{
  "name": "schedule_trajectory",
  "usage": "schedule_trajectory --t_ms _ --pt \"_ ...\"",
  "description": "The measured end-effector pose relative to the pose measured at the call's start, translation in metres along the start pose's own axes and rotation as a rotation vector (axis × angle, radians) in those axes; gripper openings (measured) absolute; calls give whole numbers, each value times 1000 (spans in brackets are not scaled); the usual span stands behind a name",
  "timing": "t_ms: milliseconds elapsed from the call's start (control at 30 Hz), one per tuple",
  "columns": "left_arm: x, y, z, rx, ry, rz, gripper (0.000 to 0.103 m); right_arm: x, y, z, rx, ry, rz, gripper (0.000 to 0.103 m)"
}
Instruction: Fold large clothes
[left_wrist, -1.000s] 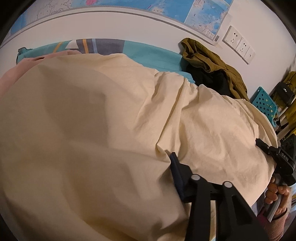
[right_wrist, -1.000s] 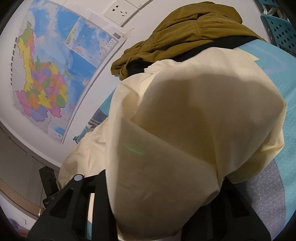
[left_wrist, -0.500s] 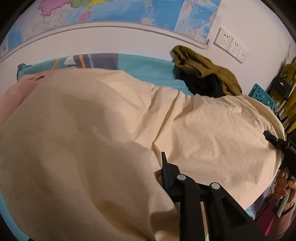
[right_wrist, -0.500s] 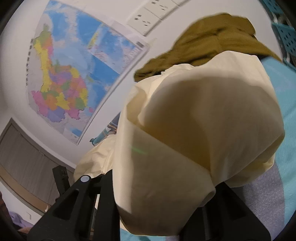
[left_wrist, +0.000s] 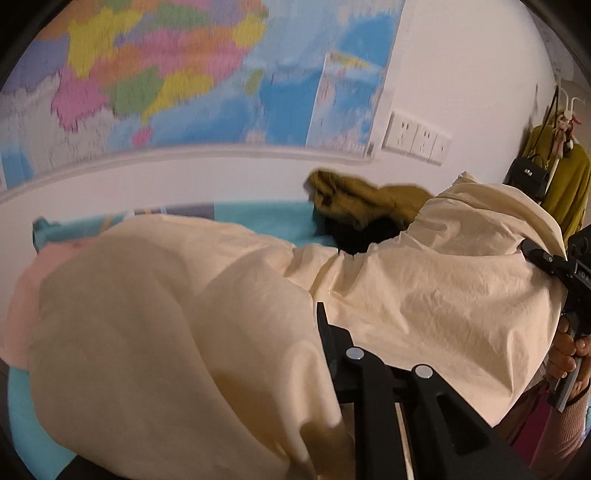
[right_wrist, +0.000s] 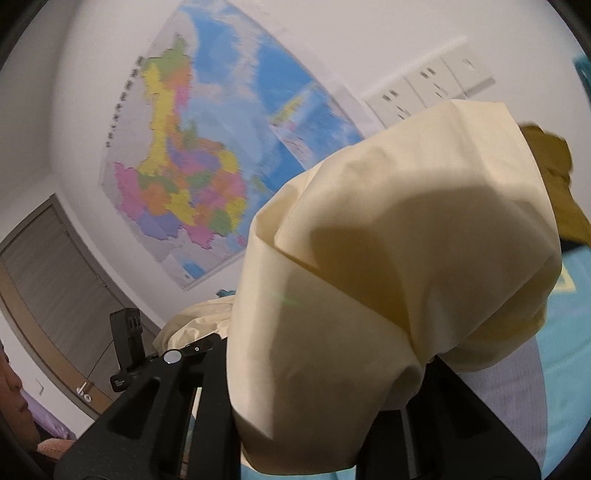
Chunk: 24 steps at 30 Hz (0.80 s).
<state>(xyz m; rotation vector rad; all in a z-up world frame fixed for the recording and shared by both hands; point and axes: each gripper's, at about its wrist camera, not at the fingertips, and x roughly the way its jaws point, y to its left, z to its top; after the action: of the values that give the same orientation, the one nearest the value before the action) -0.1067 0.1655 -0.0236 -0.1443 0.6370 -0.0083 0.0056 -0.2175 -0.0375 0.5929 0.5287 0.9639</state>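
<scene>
A large cream garment (left_wrist: 155, 325) is held up off the teal bed (left_wrist: 258, 218). It drapes over both grippers and hides most of their fingers. My left gripper (left_wrist: 325, 373) is shut on the garment's near edge; one black finger (left_wrist: 321, 325) shows beside the cloth. My right gripper (right_wrist: 314, 398) is shut on the garment (right_wrist: 388, 258), which billows over it and fills the right wrist view. The right gripper also shows in the left wrist view (left_wrist: 554, 262), at the garment's right end.
An olive garment (left_wrist: 362, 199) and a black one (left_wrist: 354, 236) lie heaped at the wall. A pink cloth (left_wrist: 22, 295) lies at the left. A map (left_wrist: 166, 74) and wall sockets (left_wrist: 417, 138) are on the wall. A coat rack (left_wrist: 561, 173) stands at the right.
Both grippers have lifted the cream garment higher and tilted upward. The wall and map now fill more of both views, and less of the bed shows.
</scene>
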Motion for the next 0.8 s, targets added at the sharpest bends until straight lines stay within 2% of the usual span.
schedule_trajectory --t_ms 167,300,567,800 --pt "-21 13 18 4 -69 27 15 13 23 21 -43 -20 51 18" --pt "-39 28 30 6 -117 79 15 32 38 32 -67 -14 90 18" --pt "-67 68 45 -21 -167 203 15 94 73 47 -104 46 182 18" --pt "-87 122 56 -84 -181 302 15 159 112 52 -141 107 246 18"
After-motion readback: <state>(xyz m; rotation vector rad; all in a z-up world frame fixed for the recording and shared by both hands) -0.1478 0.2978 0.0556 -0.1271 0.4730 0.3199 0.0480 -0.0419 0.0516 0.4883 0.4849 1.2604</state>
